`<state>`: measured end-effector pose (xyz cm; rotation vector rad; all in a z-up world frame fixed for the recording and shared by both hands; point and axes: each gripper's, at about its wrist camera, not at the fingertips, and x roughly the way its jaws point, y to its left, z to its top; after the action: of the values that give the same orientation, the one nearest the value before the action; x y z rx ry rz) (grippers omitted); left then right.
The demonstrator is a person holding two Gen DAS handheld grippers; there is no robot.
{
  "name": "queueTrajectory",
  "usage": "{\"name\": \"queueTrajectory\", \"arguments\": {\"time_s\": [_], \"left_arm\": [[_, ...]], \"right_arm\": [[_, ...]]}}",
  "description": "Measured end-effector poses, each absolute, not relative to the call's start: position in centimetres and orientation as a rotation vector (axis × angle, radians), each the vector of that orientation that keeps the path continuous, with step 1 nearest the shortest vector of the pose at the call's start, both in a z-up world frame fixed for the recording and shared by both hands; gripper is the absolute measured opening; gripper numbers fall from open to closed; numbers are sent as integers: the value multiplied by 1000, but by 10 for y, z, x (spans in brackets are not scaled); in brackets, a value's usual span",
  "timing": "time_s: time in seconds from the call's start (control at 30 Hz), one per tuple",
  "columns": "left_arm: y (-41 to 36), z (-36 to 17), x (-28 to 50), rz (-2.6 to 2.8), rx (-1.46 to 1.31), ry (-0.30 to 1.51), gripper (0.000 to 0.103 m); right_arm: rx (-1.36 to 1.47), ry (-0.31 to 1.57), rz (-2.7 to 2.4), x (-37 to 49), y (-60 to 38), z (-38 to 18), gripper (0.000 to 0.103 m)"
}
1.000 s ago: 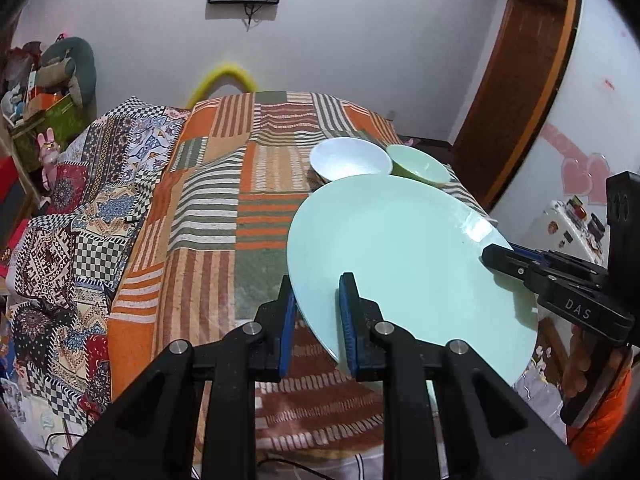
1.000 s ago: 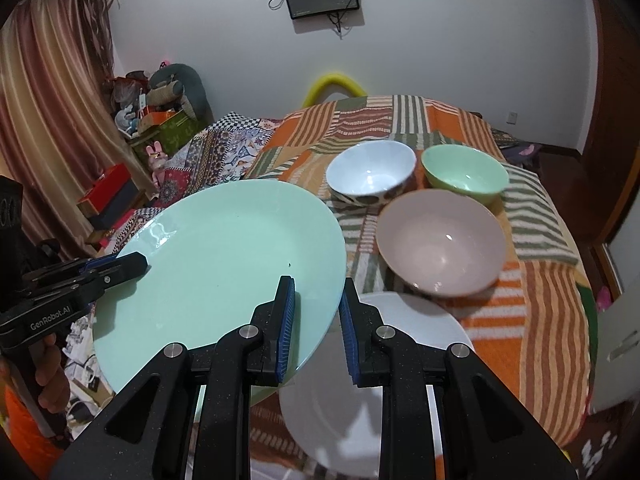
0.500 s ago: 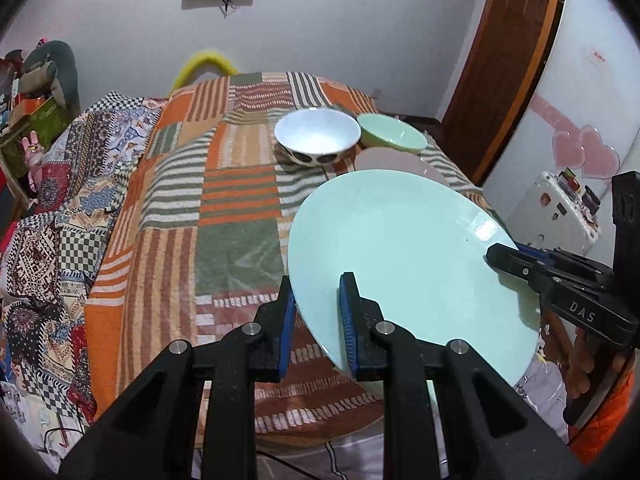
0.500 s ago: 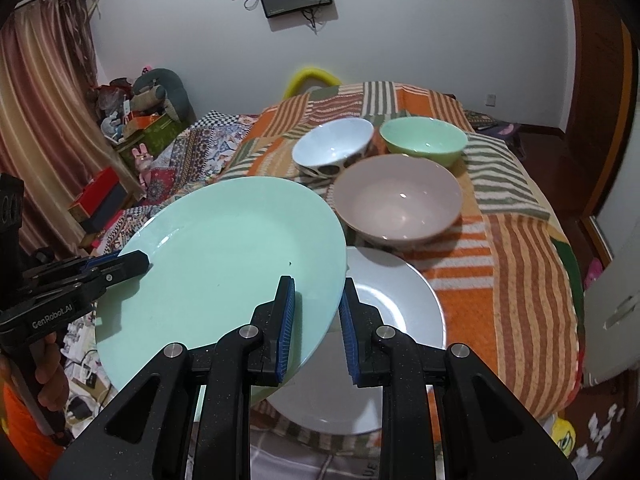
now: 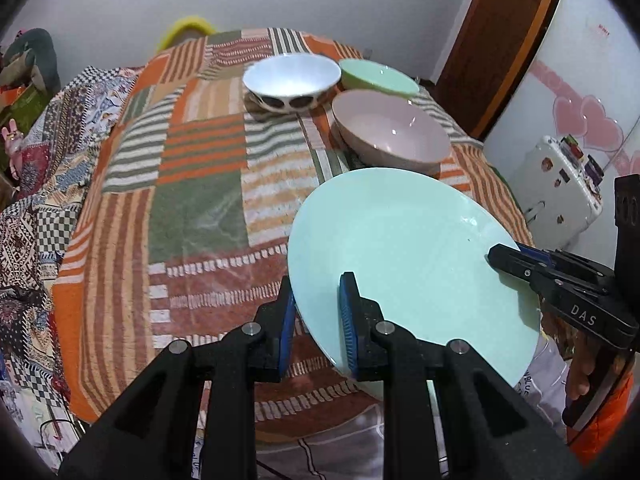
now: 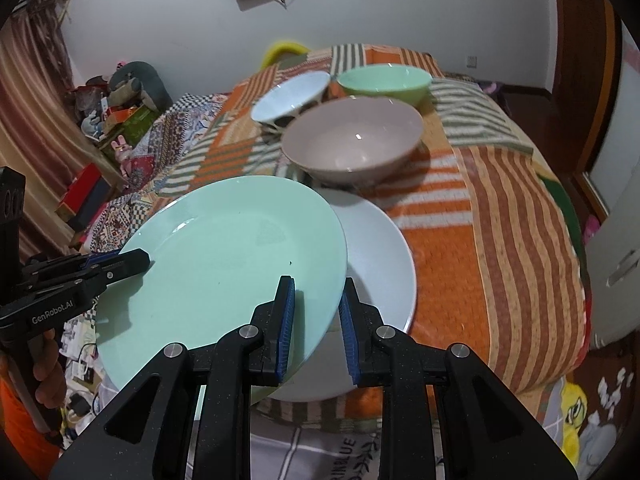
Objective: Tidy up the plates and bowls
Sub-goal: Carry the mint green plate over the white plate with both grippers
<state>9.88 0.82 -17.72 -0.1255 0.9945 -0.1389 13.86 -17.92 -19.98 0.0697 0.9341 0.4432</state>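
Note:
A large mint-green plate point(image 5: 400, 248) hangs tilted above the near edge of the table, carried by both grippers. My left gripper point(image 5: 318, 300) is shut on its left rim, and my right gripper point(image 6: 318, 300) is shut on its right rim. Each gripper also shows in the other's view: the right gripper point(image 5: 498, 257) and the left gripper point(image 6: 138, 259). A white plate point(image 6: 380, 256) lies on the cloth, partly under the mint plate point(image 6: 228, 248). Behind it stand a pinkish-beige bowl point(image 6: 352, 140), a white bowl with dark spots point(image 5: 292, 80) and a green bowl point(image 6: 384, 78).
The table wears an orange, green and white striped patchwork cloth point(image 5: 192, 184). A patterned blanket point(image 5: 28, 184) drapes over furniture to the left. A small white case point(image 5: 556, 192) and a brown door point(image 5: 508, 40) stand to the right. A person's hand point(image 6: 48, 384) holds the left gripper.
Both grippers have carried the mint plate forward and down toward the table. The bowls look nearer, and the white plate now lies close beneath the plate's right edge.

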Motion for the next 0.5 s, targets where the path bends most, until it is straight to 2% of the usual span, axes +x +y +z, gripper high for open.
{"name": "queueTrajectory", "arguments": {"time_s": [0.5], "left_arm": [[-12,-215,124,-159,-108,1087,21]], "right_arm": [[118,1020,399,146,-199,-227,20]]}}
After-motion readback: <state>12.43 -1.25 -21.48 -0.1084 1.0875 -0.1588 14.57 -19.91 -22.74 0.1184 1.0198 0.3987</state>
